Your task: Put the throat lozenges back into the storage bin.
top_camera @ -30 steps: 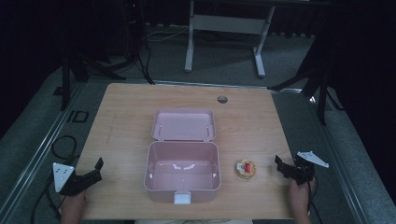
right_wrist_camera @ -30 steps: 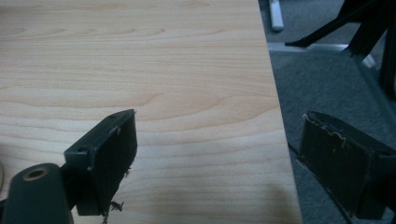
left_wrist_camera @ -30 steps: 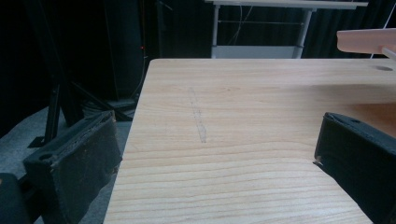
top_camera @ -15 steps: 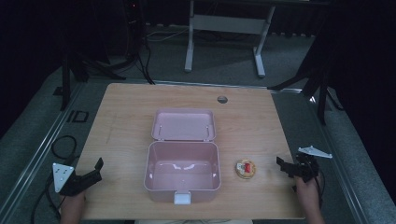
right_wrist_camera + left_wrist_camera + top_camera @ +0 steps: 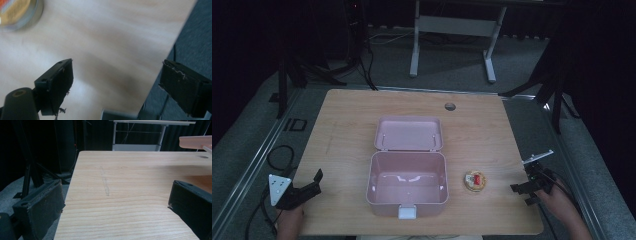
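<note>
One marking is legible: the characters "ID", lying on the grey floor strip just beside the left edge of the wooden table. The red and yellow print on the small round tin cannot be read.

Dim room, black at twelve o'clock. Pale wooden table at centre, with a small round hole near its far edge. Grey carpet on all sides. White-legged desk frame at twelve (top cut off by the edge). Dark stand legs at ten and more at two. Black cables trailing at eleven, another loop at eight. Metal rail along the left side.
</note>
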`<state>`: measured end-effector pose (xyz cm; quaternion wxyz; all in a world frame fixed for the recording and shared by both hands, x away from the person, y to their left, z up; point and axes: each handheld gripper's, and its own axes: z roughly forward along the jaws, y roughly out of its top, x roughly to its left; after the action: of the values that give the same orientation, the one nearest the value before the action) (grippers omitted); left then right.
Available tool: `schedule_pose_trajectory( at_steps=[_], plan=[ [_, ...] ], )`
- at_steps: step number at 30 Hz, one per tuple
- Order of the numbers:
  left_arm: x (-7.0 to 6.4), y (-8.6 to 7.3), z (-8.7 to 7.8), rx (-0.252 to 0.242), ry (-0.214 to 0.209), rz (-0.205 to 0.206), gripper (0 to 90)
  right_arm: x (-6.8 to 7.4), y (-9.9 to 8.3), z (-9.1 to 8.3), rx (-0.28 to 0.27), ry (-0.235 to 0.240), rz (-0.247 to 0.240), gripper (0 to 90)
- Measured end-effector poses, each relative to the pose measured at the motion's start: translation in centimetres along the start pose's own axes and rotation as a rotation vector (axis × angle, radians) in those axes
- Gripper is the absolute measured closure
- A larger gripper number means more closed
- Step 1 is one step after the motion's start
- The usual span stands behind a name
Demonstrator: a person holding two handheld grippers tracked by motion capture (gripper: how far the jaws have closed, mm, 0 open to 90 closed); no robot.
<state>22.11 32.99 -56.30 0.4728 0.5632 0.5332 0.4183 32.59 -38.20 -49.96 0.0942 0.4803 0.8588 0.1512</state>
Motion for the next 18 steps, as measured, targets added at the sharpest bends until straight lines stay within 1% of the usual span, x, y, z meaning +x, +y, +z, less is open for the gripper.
schedule_pose_trajectory(
  at_steps=[3, 5, 8, 10, 11, 12, 13, 14, 15, 16, 17, 18],
  plan=[
    [0.0, 0.0, 0.0, -0.001, 0.000, 0.000, 0.5, 0.5, 0.2, 0.1, 0.097, 0.018, -0.066, 11.2],
    [0.0, 0.0, 0.0, -0.001, 0.000, 0.000, 0.5, 0.9, 0.4, 0.1, 0.143, 0.048, -0.105, 11.2],
    [0.0, 0.0, 0.0, -0.001, -0.001, 0.002, 0.5, 1.2, 0.6, -0.2, 0.203, 0.077, -0.161, 11.2],
    [0.0, 0.0, 0.0, -0.001, -0.001, 0.001, 0.5, 1.3, 0.8, -0.4, 0.245, 0.103, -0.183, 11.2],
    [0.0, 0.0, 0.0, -0.001, -0.002, 0.001, 0.5, 1.4, 0.8, -0.4, 0.266, 0.116, -0.205, 11.2],
    [0.0, 0.0, 0.0, -0.002, -0.002, 0.001, 0.5, 1.6, 0.8, -0.5, 0.292, 0.124, -0.219, 11.5],
    [0.0, 0.0, 0.0, -0.002, -0.002, 0.000, 0.5, 1.7, 0.9, -0.5, 0.323, 0.142, -0.235, 13.4],
    [0.0, 0.0, 0.0, -0.002, -0.002, 0.000, 0.5, 1.9, 0.9, -0.5, 0.348, 0.151, -0.263, 13.2],
    [0.0, 0.0, 0.0, -0.002, -0.003, 0.001, 0.5, 2.1, 0.9, -0.5, 0.368, 0.161, -0.278, 13.5],
    [0.0, 0.0, 0.0, -0.002, -0.003, 0.002, 0.5, 2.3, 0.9, -0.4, 0.393, 0.181, -0.281, 13.5],
    [0.0, 0.0, 0.0, -0.002, -0.004, 0.001, 0.5, 2.5, 1.0, -0.4, 0.403, 0.187, -0.296, 13.5],
    [0.0, 0.0, 0.0, -0.002, -0.004, 0.002, 0.5, 2.6, 1.1, -0.5, 0.411, 0.189, -0.301, 13.5]
  ],
)
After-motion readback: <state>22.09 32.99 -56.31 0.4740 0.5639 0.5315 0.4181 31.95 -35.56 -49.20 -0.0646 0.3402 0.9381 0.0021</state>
